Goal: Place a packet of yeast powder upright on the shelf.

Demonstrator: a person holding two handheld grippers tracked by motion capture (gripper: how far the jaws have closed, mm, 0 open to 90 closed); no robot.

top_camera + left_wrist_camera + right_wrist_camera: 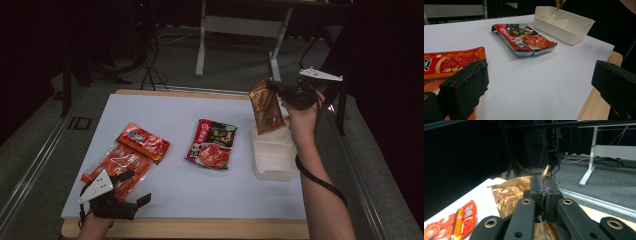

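Observation:
My right gripper (274,86) is lifted at the table's far right, shut on the top edge of a gold-brown foil packet (266,107). The packet hangs over a white divided tray (272,167). In the right gripper view the jaws (544,190) pinch the crinkled foil packet (509,195). A red-and-black snack packet (212,145) lies flat at mid table. My left gripper (134,187) rests open at the near left, over an orange sausage pack (117,167) with a red packet (142,141) on top of it. Nothing sits between the open left jaws (540,82).
The white mat (180,190) covers a wooden table, with bare wood (200,227) along the near edge. In the left gripper view the red-and-black packet (524,40) lies before the tray (564,25). Desk legs (201,45) stand on the floor beyond the table.

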